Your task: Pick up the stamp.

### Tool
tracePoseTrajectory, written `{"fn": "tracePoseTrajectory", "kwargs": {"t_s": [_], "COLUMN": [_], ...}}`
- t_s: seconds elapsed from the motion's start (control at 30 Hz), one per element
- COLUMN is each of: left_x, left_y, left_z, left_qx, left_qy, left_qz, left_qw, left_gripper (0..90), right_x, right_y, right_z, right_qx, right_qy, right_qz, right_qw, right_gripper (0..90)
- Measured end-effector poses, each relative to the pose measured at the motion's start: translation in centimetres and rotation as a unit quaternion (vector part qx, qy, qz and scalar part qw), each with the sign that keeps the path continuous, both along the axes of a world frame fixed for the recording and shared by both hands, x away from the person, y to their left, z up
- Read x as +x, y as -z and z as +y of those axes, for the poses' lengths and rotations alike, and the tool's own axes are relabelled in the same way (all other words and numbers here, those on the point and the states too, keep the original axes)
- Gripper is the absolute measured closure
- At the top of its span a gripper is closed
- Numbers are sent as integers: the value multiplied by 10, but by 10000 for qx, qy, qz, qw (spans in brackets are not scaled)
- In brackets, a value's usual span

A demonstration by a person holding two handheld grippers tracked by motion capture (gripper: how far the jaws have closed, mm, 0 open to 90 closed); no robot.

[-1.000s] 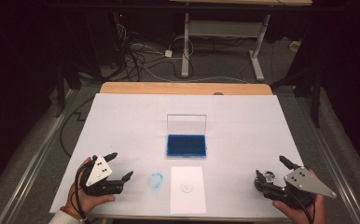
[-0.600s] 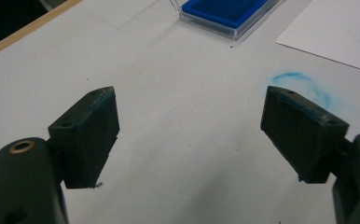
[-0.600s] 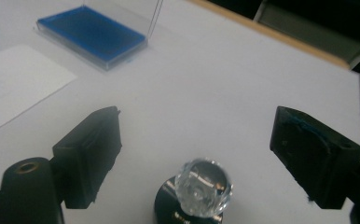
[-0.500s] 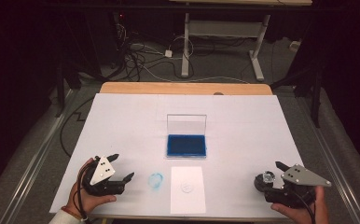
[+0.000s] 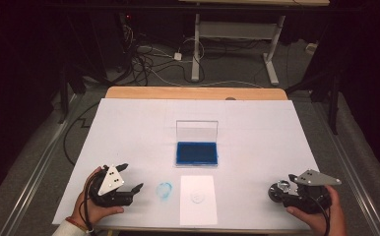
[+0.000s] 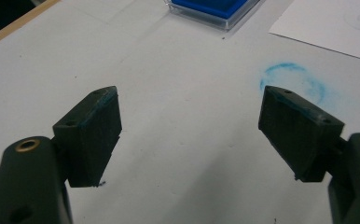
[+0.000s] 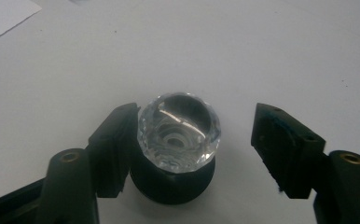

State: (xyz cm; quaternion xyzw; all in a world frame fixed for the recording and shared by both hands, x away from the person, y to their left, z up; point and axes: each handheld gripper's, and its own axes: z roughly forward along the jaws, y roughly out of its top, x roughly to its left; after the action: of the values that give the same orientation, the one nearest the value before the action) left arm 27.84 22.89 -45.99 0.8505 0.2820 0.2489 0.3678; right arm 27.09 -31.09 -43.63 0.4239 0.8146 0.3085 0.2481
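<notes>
Standing between right claw [image 7: 194, 149] jaws: faceted clear stamp [image 7: 178, 128], black base.

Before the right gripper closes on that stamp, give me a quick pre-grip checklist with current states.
1. Stamp between the right gripper's jaws: ok. They have just been closing around it.
2. Stamp centred in the gap: not ok. It sits against one jaw, with a clear gap to the other.
3. Stamp upright on the table: ok, clear faceted knob up, black base down.
4. Ink pad open: ok, lid raised, blue pad exposed.
5. Paper sheet lying flat near the front edge: ok; a faint round print is already on it.
6. Left gripper out of the way: ok, open, nothing between its jaws, which have just narrowed slightly.
</notes>
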Motion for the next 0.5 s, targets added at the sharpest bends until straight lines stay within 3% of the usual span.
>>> {"fn": "tracePoseTrajectory", "kwargs": {"t_s": [0.17,0.23,0.5], "left_x": [1,1,1], "left_y": [1,1,1], "left_z": [0,0,-1], "left_qx": [27,8,81], "left_qy": [11,8,52], "left_qz": [-26,45,-13], "left_qw": [10000,10000,10000], "left_gripper": [206,206,207], "right_x": [3,3,1], "right_y": [2,1,-1], "right_z": [0,0,3], "right_qx": [81,66,25], "right_qy": [-66,-100,-256], "right_qz": [71,65,7], "right_qw": [9999,9999,9997], "right_gripper": [425,438,544]}}
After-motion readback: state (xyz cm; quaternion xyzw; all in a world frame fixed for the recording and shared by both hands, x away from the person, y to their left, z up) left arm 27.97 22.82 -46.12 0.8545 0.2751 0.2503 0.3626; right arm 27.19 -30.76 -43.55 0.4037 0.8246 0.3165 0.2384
